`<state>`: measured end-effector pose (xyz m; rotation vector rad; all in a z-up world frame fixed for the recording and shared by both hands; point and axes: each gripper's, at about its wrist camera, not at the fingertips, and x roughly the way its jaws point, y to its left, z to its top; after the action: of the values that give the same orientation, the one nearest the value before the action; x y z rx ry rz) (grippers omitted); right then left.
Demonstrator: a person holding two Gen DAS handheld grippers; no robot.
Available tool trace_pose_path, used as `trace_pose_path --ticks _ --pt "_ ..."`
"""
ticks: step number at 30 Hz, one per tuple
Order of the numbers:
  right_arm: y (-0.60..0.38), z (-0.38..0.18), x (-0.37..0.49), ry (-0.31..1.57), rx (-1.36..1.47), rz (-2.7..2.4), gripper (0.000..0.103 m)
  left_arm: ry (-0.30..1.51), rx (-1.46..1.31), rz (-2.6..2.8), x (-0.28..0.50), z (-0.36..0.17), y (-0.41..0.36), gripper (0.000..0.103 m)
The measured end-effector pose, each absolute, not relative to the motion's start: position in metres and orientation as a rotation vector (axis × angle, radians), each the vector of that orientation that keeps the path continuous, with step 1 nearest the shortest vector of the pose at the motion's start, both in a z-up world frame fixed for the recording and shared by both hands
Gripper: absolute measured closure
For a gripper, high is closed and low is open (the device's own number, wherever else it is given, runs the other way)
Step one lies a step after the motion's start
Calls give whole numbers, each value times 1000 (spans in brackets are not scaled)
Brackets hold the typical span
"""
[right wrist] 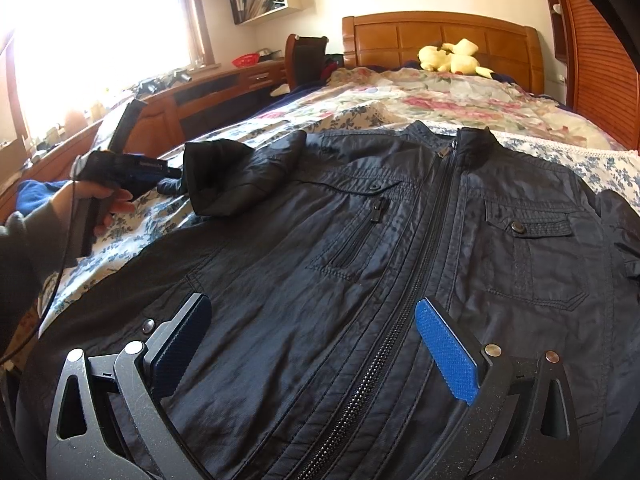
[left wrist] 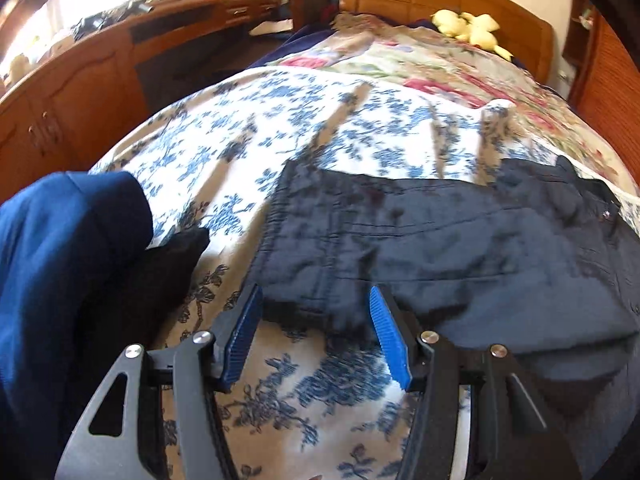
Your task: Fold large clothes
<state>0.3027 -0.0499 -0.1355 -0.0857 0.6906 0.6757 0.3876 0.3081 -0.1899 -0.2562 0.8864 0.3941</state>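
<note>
A crinkled black zip-front nylon jacket [right wrist: 400, 240] lies flat on the floral bedspread [left wrist: 304, 136], both the left gripper [left wrist: 316, 336] and right gripper [right wrist: 312, 344] above it, jaws wide apart, empty.

the bedspread [left wrist: 304, 396] lies bare just under the left tool [left wrist: 316, 300], whose jaws stand apart at the near edge of the jacket [left wrist: 460, 240]. to its left a blue garment [left wrist: 60, 248] and a black cloth [left wrist: 160, 276] crowd the bed. far of the jacket the bedspread is bare up to a floral quilt [left wrist: 432, 68]. the right tool [right wrist: 312, 312], jaws wide, hangs over the jacket [right wrist: 360, 240]; a bunched sleeve [right wrist: 228, 176] rises at the left.
</note>
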Motion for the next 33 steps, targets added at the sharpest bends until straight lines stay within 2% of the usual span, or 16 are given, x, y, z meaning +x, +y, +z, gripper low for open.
trace_pose_path --ticks 10,20,21,22,25,27,28,33 --pt "-50 -136 303 693 -85 678 0 903 -361 425 394 -213 324 45" --pt "-50 -136 303 692 -84 678 0 974 -288 438 408 -215 316 45" --pt "-50 -136 303 692 -84 678 0 976 -286 430 407 -216 315 49" --pt "-49 -136 303 692 -85 678 0 979 -288 411 407 -215 314 59" --pt "-50 -136 303 691 -85 678 0 1008 -250 378 410 -213 306 77" --pt "-49 -136 303 690 -88 678 0 1030 -211 374 414 -210 300 84" --pt "-49 -136 303 688 -89 678 0 1033 -206 376 414 -206 298 87" --pt "-48 -135 300 682 -97 676 0 920 -159 406 405 -167 275 89"
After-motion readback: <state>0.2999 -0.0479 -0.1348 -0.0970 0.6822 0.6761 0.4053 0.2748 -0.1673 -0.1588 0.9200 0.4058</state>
